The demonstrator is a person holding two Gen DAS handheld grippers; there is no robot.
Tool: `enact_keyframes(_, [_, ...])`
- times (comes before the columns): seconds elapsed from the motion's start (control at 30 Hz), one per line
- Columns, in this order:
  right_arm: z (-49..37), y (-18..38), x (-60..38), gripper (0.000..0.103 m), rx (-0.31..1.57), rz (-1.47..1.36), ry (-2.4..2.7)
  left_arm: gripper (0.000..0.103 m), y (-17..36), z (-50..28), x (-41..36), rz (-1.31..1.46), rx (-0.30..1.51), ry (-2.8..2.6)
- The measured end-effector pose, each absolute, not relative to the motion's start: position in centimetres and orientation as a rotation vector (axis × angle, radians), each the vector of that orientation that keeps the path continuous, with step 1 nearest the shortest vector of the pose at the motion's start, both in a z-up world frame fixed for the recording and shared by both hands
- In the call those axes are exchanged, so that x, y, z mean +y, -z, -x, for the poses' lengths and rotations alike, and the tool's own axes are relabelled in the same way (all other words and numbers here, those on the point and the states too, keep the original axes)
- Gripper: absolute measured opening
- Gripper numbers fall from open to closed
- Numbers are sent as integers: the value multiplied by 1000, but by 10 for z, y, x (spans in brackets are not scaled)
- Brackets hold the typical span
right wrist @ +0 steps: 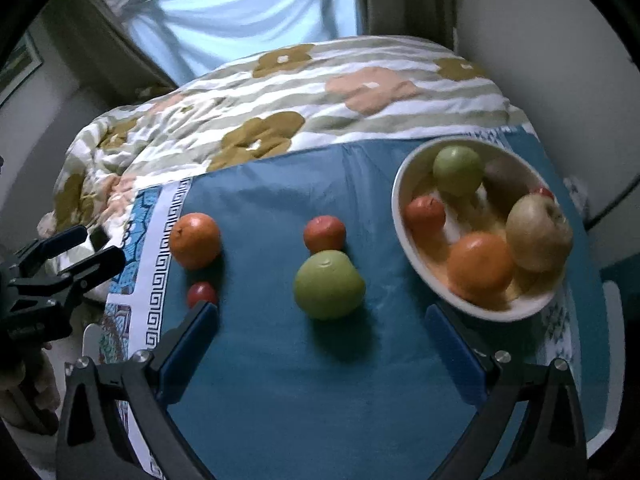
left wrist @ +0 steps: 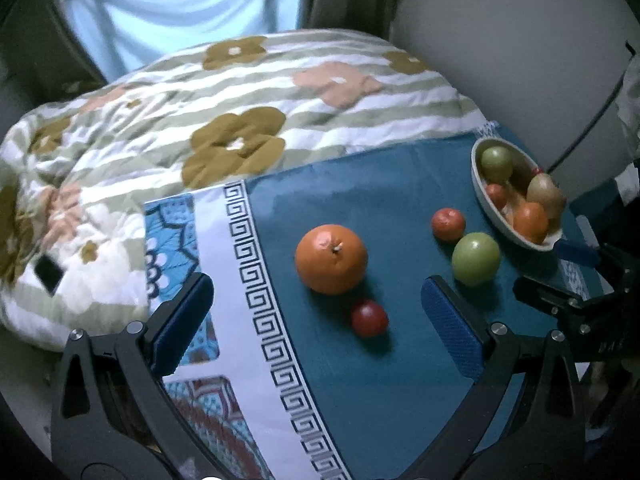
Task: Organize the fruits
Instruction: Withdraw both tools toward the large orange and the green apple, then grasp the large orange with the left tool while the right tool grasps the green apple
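Note:
On the teal cloth lie a large orange (left wrist: pixel 331 259) (right wrist: pixel 195 246), a small red tomato (left wrist: pixel 369 318) (right wrist: pixel 202 294), a small tangerine (left wrist: pixel 448 223) (right wrist: pixel 324 234) and a green apple (left wrist: pixel 476 259) (right wrist: pixel 329 285). A white bowl (left wrist: pixel 480 190) (right wrist: pixel 400 216) at the right holds several fruits. My left gripper (left wrist: pixel 316 300) is open and empty, hovering just in front of the orange and tomato. My right gripper (right wrist: pixel 322 312) is open and empty, just in front of the green apple.
A flowered quilt (left wrist: pixel 224 120) (right wrist: pixel 320 92) lies behind the cloth. The cloth has a patterned white border (left wrist: pixel 248 264) (right wrist: pixel 160 264) at the left. A wall stands at the right. The other gripper shows at each view's edge, the right one (left wrist: pixel 576 276) and the left one (right wrist: pixel 76 256).

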State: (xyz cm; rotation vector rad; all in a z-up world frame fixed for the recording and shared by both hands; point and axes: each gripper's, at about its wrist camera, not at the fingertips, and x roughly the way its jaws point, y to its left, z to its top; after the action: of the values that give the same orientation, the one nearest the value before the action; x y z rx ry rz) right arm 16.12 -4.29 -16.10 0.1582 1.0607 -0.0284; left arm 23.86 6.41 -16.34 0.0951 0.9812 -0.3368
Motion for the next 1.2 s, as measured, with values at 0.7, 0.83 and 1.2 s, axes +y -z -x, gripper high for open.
enact_keyframes(0.7, [-181, 214, -38, 103, 1108, -311, 220, 86, 240, -288, 31, -254, 1105, 563])
enact_keyframes(0.83, [-185, 219, -37, 103, 1108, -312, 233, 68, 246, -292, 30, -256, 1124, 582])
enact_keyframes(1.2, [-191, 225, -37, 96, 1116, -279, 246, 67, 245, -288, 31, -288, 1117, 584])
